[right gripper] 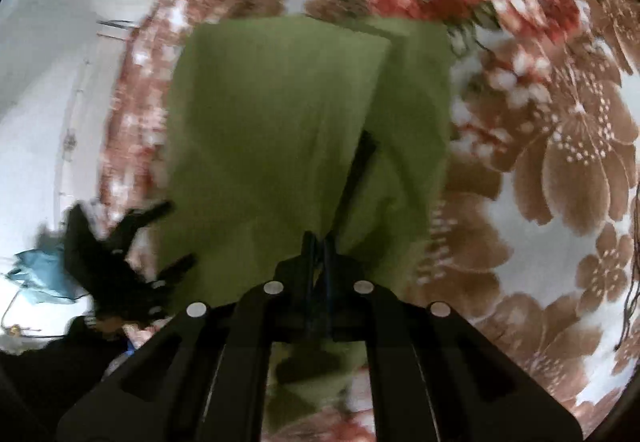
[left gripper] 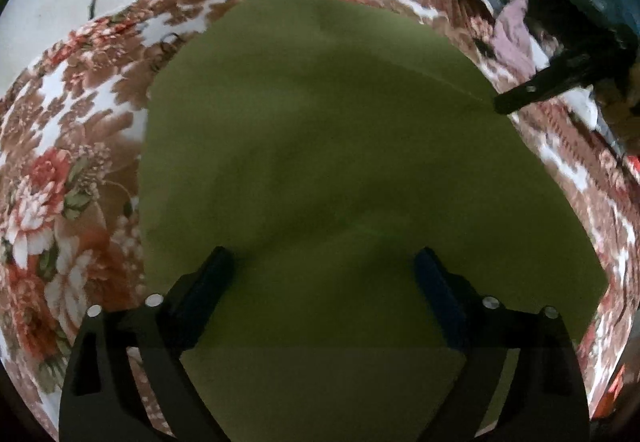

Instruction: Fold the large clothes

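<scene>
Right gripper (right gripper: 319, 242) pinches unlabelled green cloth (right gripper: 280, 114).

the green cloth (left gripper: 328, 162) lies mostly flat on the flowered blanket (left gripper: 60, 178), so there is open passage above its middle. at two o'clock in the left wrist view the right gripper (left gripper: 500, 104) blocks the cloth's edge. at eight o'clock in the right wrist view the left gripper (right gripper: 168, 238) stands wide over that edge. blanket towards three o'clock there lies bare.
</scene>
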{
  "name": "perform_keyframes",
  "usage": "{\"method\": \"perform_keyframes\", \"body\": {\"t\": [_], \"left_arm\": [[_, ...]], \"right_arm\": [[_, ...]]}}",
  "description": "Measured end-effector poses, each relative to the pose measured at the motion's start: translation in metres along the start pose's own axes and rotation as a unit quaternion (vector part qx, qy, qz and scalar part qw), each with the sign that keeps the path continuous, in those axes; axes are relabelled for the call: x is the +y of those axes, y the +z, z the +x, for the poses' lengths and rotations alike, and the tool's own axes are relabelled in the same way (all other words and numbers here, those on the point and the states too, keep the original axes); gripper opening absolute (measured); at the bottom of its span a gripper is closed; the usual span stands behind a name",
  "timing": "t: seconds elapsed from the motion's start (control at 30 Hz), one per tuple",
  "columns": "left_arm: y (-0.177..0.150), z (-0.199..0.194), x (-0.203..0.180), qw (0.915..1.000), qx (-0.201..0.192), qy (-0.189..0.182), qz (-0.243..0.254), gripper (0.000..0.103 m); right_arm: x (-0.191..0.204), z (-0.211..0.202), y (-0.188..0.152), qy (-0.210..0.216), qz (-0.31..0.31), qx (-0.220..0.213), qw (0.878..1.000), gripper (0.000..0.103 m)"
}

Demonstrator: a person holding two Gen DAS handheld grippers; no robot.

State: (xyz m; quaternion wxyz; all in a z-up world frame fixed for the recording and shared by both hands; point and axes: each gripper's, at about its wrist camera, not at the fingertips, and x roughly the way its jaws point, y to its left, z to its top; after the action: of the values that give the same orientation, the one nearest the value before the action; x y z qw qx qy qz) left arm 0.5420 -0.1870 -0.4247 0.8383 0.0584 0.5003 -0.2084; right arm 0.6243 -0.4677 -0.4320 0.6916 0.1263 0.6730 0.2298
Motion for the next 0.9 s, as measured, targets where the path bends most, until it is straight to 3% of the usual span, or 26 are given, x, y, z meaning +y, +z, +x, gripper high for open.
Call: {"method": "perform_keyframes", "body": {"t": [0.07,0.1,0.23,0.3,0.33,0.37,0.43,0.47,0.57,0.67,0.73,0.8,0.83,0.9], "left_arm": [[0.0,0.009,-0.008,0.9997,0.011,0.017,0.016,0.098],[0.0,0.013,-0.01,0.9995,0.015,0.024,0.018,0.098],[0.0,0.017,-0.01,0.9992,0.017,0.035,0.004,0.099],[-0.002,0.018,-0.012,0.9989,0.016,0.044,-0.002,0.099],[-0.002,0.02,-0.013,0.9985,0.018,0.051,-0.001,0.099],[-0.001,0.02,-0.014,0.9982,0.022,0.055,0.0,0.099],[0.002,0.015,-0.013,0.9986,0.023,0.048,-0.008,0.097],[0.003,0.01,-0.012,0.9989,0.021,0.04,-0.015,0.097],[0.005,-0.017,0.007,0.9981,0.003,-0.009,-0.061,0.097],[-0.003,-0.035,0.044,0.9921,0.003,-0.042,-0.118,0.097],[-0.016,-0.03,0.069,0.9885,0.017,-0.043,-0.144,0.097],[-0.027,-0.017,0.081,0.99,0.042,-0.028,-0.131,0.097],[-0.029,-0.014,0.083,0.9906,0.046,-0.029,-0.126,0.099],[-0.033,-0.016,0.094,0.9904,0.045,-0.037,-0.125,0.099]], "right_arm": [[-0.02,0.011,0.006,-0.067,0.003,-0.003,0.998,0.001],[-0.031,0.014,0.007,-0.073,0.006,-0.002,0.997,0.001],[-0.032,-0.006,-0.001,-0.028,0.018,-0.023,0.999,0.005],[-0.011,-0.02,-0.011,-0.031,-0.006,-0.041,0.999,0.018],[0.0,-0.024,-0.016,-0.033,-0.013,-0.044,0.998,0.041],[0.014,-0.027,-0.022,-0.019,-0.015,-0.049,0.998,0.057],[0.04,-0.026,-0.029,0.046,-0.01,-0.068,0.997,0.062],[0.05,-0.023,-0.03,0.055,-0.009,-0.068,0.996,0.068],[0.081,0.017,-0.033,0.005,-0.033,-0.05,0.998,0.069],[0.071,0.049,-0.038,-0.058,-0.051,-0.037,0.996,0.066],[0.057,0.06,-0.044,-0.072,-0.074,-0.043,0.994,0.057],[0.049,0.055,-0.05,-0.074,-0.082,-0.049,0.993,0.052],[0.043,0.051,-0.054,-0.098,-0.083,-0.047,0.991,0.05],[0.027,0.04,-0.061,-0.114,-0.068,-0.045,0.99,0.052]]}}
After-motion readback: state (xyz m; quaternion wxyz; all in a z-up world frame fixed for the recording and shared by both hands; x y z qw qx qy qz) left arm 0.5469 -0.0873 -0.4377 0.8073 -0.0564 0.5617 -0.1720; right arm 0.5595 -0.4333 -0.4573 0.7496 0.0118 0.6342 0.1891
